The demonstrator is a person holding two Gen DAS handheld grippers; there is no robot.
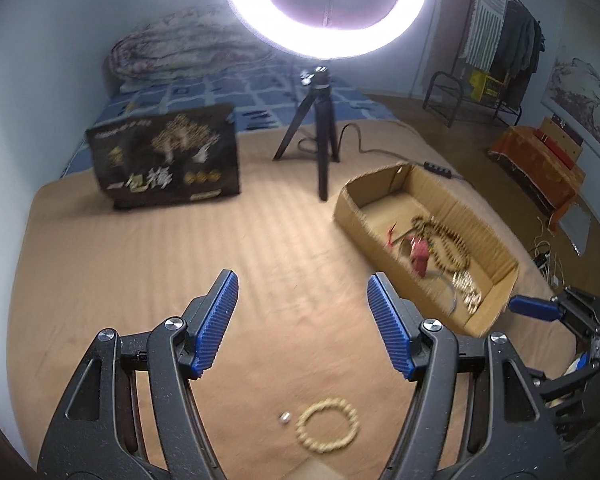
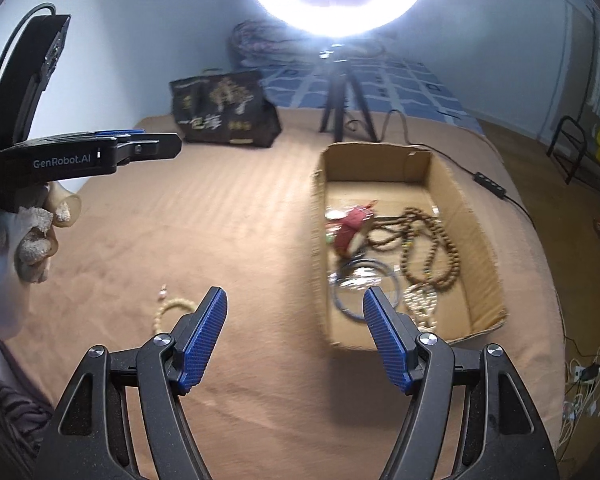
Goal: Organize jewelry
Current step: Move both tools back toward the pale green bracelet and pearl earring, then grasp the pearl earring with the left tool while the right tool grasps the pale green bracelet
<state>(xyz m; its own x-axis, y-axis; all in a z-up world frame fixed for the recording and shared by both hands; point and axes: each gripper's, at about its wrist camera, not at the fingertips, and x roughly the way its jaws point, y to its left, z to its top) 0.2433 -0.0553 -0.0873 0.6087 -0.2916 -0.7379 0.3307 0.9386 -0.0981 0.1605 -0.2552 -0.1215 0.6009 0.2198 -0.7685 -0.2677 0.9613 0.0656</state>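
Note:
A cream bead bracelet (image 1: 327,426) lies on the tan bed cover (image 1: 140,264) below and between the arms of my open, empty left gripper (image 1: 302,294), with a small silver bead (image 1: 285,418) beside it. The bracelet also shows in the right wrist view (image 2: 172,312), partly hidden behind a finger. A cardboard box (image 1: 496,236) to the right holds brown bead necklaces (image 2: 428,244), a red pouch (image 2: 352,226), a dark ring (image 2: 364,288) and pale beads (image 2: 422,304). My right gripper (image 2: 294,308) is open and empty, near the box's front left corner.
A ring light (image 1: 324,4) on a black tripod (image 1: 320,136) stands behind the box, its cable (image 2: 488,180) running right. A black printed bag (image 1: 166,156) stands at the back left. A folded quilt (image 1: 180,46) lies farther back. The bed's edge drops off at right.

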